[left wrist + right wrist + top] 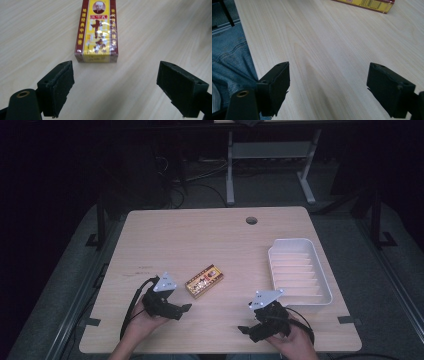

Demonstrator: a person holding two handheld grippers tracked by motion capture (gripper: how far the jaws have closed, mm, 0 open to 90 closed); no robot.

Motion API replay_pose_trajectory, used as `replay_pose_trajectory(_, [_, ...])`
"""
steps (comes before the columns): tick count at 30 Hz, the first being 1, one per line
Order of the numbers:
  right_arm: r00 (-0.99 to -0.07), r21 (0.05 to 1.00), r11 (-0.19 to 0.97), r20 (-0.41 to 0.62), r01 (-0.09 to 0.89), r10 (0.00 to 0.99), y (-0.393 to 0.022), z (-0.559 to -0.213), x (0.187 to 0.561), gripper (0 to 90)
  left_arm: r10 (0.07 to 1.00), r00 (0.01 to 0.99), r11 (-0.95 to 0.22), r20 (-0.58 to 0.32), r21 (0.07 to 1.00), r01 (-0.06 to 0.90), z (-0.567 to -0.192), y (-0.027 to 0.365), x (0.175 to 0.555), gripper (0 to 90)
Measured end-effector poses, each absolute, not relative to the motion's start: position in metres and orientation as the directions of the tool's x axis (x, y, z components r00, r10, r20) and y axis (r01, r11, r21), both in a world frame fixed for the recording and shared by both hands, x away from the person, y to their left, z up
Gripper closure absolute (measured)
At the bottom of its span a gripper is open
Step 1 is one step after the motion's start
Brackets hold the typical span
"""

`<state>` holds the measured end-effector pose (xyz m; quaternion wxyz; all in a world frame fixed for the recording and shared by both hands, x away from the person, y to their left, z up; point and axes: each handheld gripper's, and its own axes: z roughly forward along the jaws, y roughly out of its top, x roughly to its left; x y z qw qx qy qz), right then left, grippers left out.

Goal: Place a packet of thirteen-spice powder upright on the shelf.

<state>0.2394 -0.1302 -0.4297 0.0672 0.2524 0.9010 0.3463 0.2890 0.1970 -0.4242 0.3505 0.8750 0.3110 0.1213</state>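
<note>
Table [210,240] wooden, mostly bare. White tray [299,270] at right, empty, well apart from box. Yellow-red box [204,281] lay flat mid-table, long axis pointing away from left hand-held gripper [115,87], just ahead. Jaws spread, nothing between. Right hand-held gripper [328,90] farther off, spread too. Path unobstructed.

White ridged tray [300,270] at table's [200,235] right side; round hole [251,220] near far edge.
</note>
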Motion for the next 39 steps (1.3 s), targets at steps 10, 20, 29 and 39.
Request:
replay_pose_trajectory(10, [-0.868,0.655,0.639,0.053,0.403,0.493,-0.129,-0.430,0.240,18.0,0.635,0.772,-0.570,-0.011,0.668,0.478,-0.423,0.187,0.316,14.0])
replay_pose_trajectory(20, [-0.869,0.660,0.636,0.052,0.399,0.492,-0.129,-0.429,0.239,18.0,0.637,0.771,-0.584,-0.021,0.640,0.500,-0.427,0.169,0.340,14.0])
replay_pose_trajectory(29, [-0.873,0.656,0.643,0.050,0.394,0.485,-0.127,-0.429,0.239,18.0,0.625,0.781,-0.630,-0.002,0.590,0.505,-0.437,0.149,0.351,14.0])
replay_pose_trajectory(39, [-0.877,0.653,0.649,0.052,0.391,0.477,-0.125,-0.431,0.238,18.0,0.625,0.781,-0.649,0.012,0.564,0.511,-0.443,0.143,0.356,18.1])
